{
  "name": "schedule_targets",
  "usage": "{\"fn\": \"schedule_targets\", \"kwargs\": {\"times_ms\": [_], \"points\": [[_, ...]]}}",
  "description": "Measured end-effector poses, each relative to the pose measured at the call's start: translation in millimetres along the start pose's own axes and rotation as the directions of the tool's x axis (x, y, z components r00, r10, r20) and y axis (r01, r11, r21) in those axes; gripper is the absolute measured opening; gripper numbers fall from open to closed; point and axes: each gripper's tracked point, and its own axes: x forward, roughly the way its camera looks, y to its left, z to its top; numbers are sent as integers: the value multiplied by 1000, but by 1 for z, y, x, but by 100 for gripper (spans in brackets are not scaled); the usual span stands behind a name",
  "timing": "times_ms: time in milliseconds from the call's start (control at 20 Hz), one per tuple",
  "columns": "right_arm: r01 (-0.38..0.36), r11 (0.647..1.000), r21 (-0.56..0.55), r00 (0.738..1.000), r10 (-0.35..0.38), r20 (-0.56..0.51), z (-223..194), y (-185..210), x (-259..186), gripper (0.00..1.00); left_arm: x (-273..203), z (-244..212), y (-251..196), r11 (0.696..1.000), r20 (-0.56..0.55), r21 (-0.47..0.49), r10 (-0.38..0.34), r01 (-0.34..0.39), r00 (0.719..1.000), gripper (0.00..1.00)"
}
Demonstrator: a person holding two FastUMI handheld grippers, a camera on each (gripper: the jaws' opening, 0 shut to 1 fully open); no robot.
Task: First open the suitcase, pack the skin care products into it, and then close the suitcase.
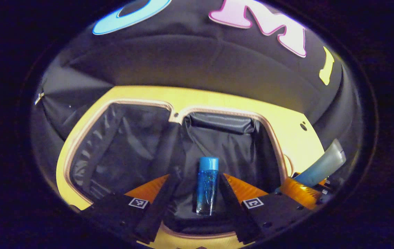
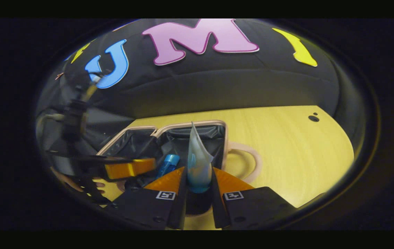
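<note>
While the open black-lined suitcase (image 1: pixel 121 145) is lying on the yellow worktop (image 2: pixel 287 152), the packing step is proceeding: the left gripper (image 1: pixel 197 200), jaws spread, is hovering around a blue bottle (image 1: pixel 206 185) inside; the right gripper (image 2: pixel 197 193) is pinching a pale tube (image 2: pixel 197 162) above, needing lowering and releasing.

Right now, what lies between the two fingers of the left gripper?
In the left gripper view, the blue bottle lies on the suitcase lining between the left gripper's spread fingers, and neither finger touches it.
</note>
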Motion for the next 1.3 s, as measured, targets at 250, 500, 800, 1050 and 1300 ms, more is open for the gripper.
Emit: {"fn": "schedule_targets", "kwargs": {"times_ms": [250,500,800,1050,1300], "points": [[2,1000,5,985,-1,-170,-40,14,35,28,-56,-8,70,998,76,-21,65,-64,995,87],[79,997,9,976,-75,-202,-49,10,45,37,-73,-31,97,981,48,-195,28,-18,998,87],[69,998,-15,981,-70,-178,-46,23,40,51,-83,-31,161,961,91,-258,128,-101,988,84],[37,993,-112,995,-48,-92,-36,37,12,90,-87,-8,220,952,174,-292,152,-96,973,84],[37,991,-127,999,-36,10,-27,34,-26,98,-61,35,282,899,267,-438,153,-22,951,92]]}}
